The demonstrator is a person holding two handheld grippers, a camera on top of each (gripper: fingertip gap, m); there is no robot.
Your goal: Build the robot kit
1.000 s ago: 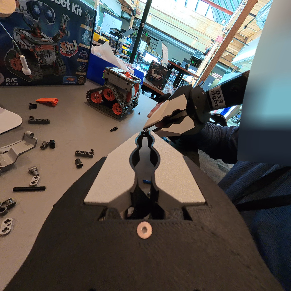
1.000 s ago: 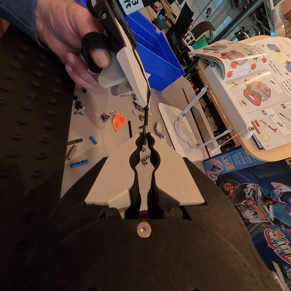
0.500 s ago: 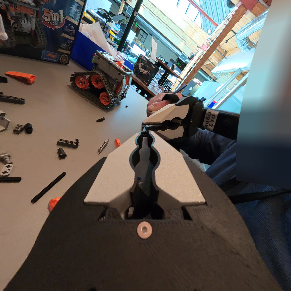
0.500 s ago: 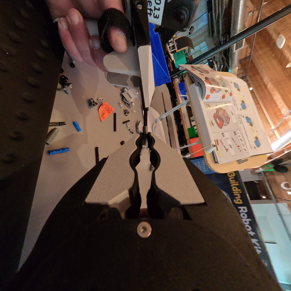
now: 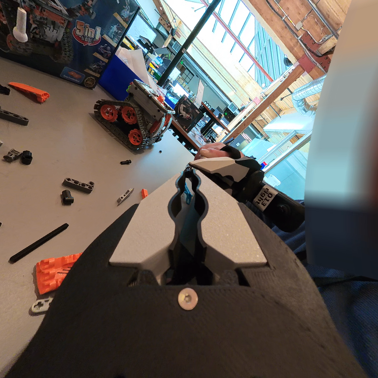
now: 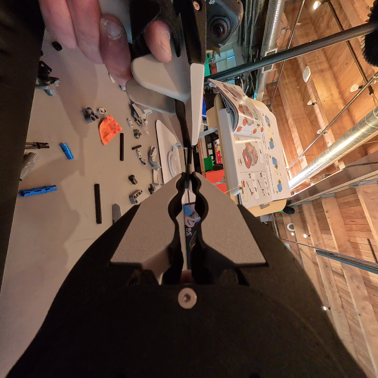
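Workshop with timber beams and ducting behind; grey table (image 5: 61, 155) littered with building-kit parts. We hold both grippers up off the table, tip to tip. Left gripper (image 5: 187, 175): jaws narrow, pinching a small black pin (image 5: 187, 170) at the very tips. Right gripper (image 6: 187, 176): jaws also narrow, clamped on the other end of a thin black axle (image 6: 189, 157) that runs straight between the two tip pairs. Whether pin and axle are one piece or two joined, we can't tell. In the left wrist view the right gripper (image 5: 191, 163) comes in from the right, nearly level, touching the pin. A hand (image 6: 114, 34) wraps the left gripper's handle. On the table: tracked robot model (image 5: 135, 120) with orange wheels, kit box (image 5: 67, 36) behind it, orange panel (image 6: 109, 129), blue pin (image 6: 66, 151), long black axles (image 6: 97, 203). Open instruction booklet (image 6: 253, 151) sits on a stand beyond.
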